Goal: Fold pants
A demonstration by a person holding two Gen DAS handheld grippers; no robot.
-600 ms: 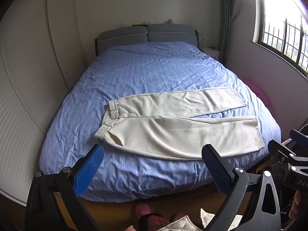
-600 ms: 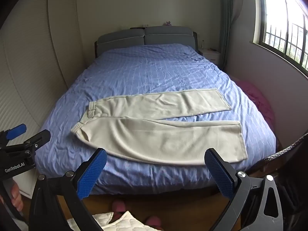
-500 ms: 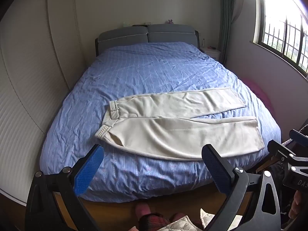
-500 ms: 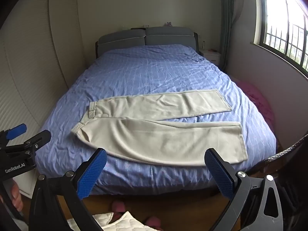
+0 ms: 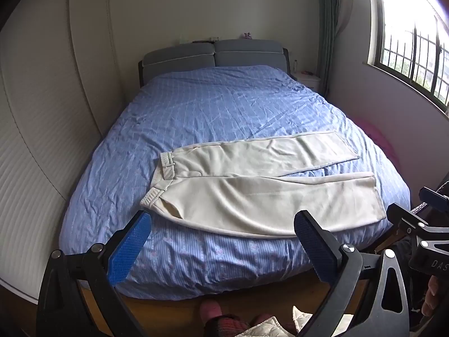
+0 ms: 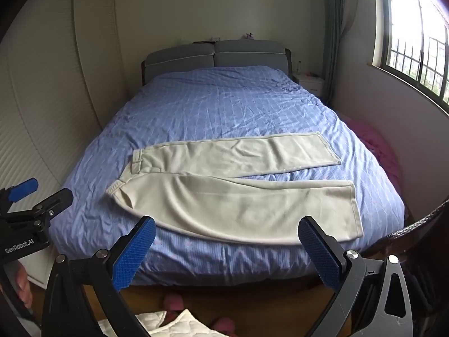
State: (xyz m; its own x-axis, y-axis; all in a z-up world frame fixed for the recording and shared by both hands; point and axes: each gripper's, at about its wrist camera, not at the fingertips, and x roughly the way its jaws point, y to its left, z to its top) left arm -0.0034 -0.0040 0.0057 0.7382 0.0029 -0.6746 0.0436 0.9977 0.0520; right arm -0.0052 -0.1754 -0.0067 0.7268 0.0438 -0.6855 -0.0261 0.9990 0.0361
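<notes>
Pants (image 5: 261, 188) lie flat on the bed (image 5: 224, 106), long axis crosswise, waistband left, hems right. Left tool (image 5: 221, 241) and right tool (image 6: 227, 243) hover short of the near edge, both spread wide and empty. Waistband falls nearer the left tool, hems nearer the right.

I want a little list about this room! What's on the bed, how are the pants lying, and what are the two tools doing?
bed: blue checked cover, grey headboard
pants: cream pants spread flat near the foot of the bed, not folded yet
waistband: on the left side
legs: point right, a gap between them at the cuffs
left tool: open, holding nothing, short of the bed
right tool: open, holding nothing, short of the bed
window: on the right wall
</notes>
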